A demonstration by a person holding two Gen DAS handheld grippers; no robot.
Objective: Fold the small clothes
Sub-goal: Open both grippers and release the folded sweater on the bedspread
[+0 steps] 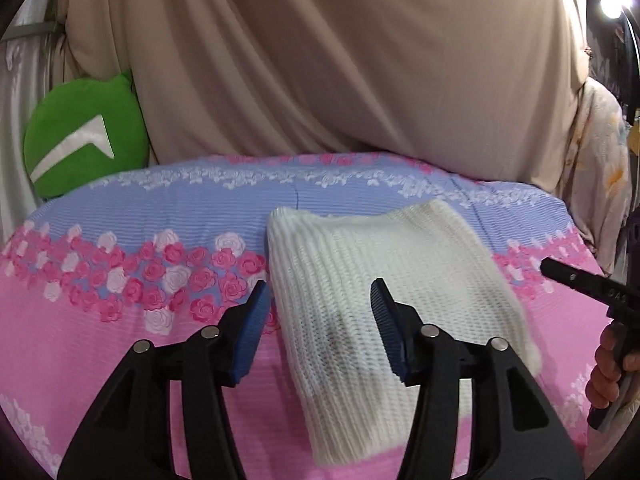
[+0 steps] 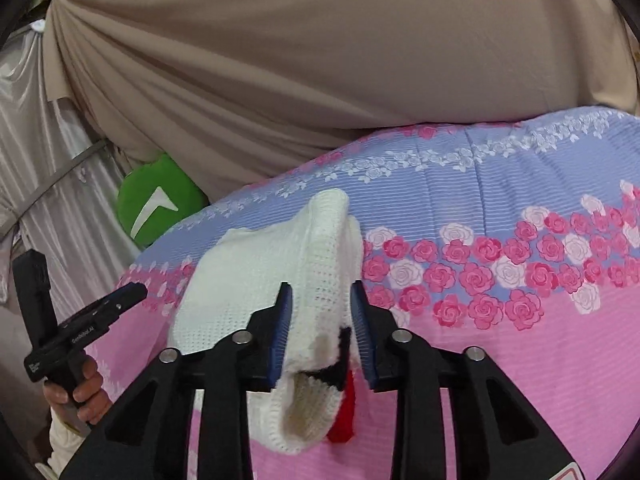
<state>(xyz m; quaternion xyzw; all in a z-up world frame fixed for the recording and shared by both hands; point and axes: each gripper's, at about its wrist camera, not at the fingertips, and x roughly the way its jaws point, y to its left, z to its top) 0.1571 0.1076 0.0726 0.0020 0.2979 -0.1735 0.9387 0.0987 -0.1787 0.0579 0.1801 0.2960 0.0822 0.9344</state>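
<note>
The white knit garment point(image 1: 384, 292) lies folded on the floral bedspread point(image 1: 120, 352) at frame centre, and both the left gripper point(image 1: 320, 320) and right gripper point(image 2: 322, 316) hover with jaws apart, probably lining up the next fold.

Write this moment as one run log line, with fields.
stage: folding | item: white knitted garment flat on floral pink-and-blue bedsheet | left tool: open, above garment | right tool: open, around garment edge
</note>
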